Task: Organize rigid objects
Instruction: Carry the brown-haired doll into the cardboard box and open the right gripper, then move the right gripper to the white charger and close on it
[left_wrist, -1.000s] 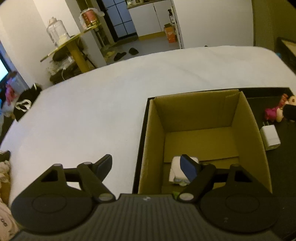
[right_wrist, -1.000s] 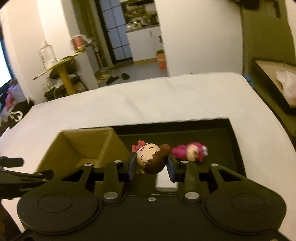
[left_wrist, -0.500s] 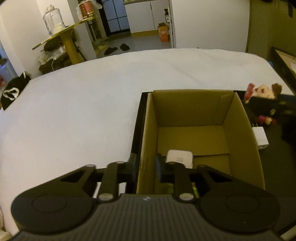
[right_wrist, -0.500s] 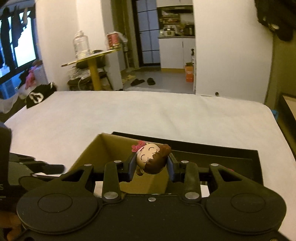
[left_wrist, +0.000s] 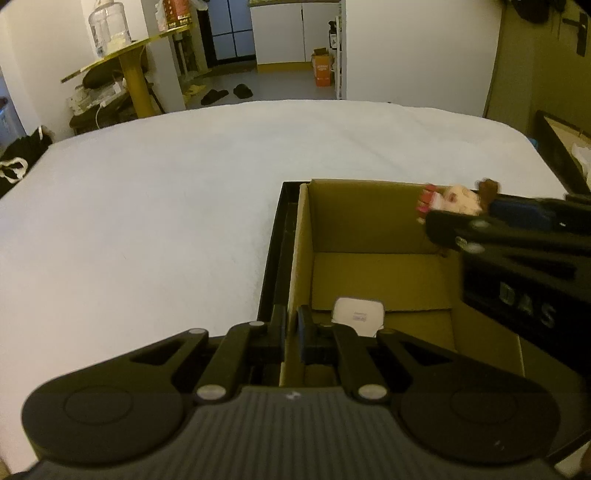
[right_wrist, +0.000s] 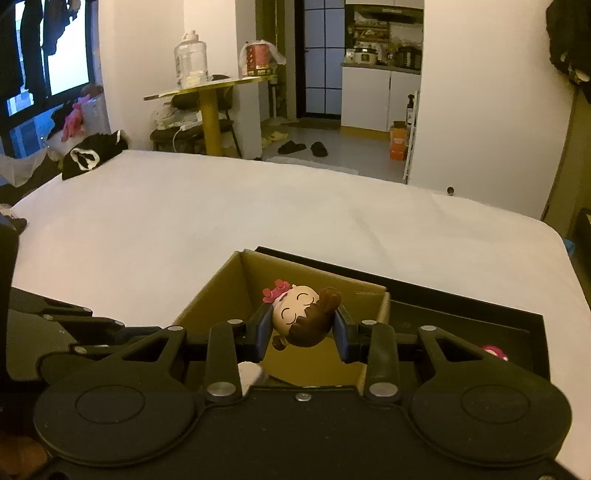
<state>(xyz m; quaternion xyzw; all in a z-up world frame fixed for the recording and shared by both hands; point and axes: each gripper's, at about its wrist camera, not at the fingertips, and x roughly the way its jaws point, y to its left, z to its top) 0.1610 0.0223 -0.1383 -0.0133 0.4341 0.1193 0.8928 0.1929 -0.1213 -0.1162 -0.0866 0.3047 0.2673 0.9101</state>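
Carried from the black tray (right_wrist: 461, 314) since a second ago, the doll figurine (right_wrist: 301, 319) is held clamped in the right gripper (right_wrist: 301, 334) above the cardboard box (left_wrist: 369, 229), whose left wall is pinched by the left gripper (left_wrist: 290, 332). Released too near the rim, the figurine could be bounced out.

Pink toy (right_wrist: 494, 352) mostly hidden (behind right claw (right_wrist: 302, 332)).

The doll (right_wrist: 301, 319) has a cream face, brown hair and a pink bow. The box (left_wrist: 373, 229) is tan, the tray (left_wrist: 271, 254) black. At 6 o'clock in the box lies a white charger (left_wrist: 357, 315). The sheet (left_wrist: 155, 206) is plain white.
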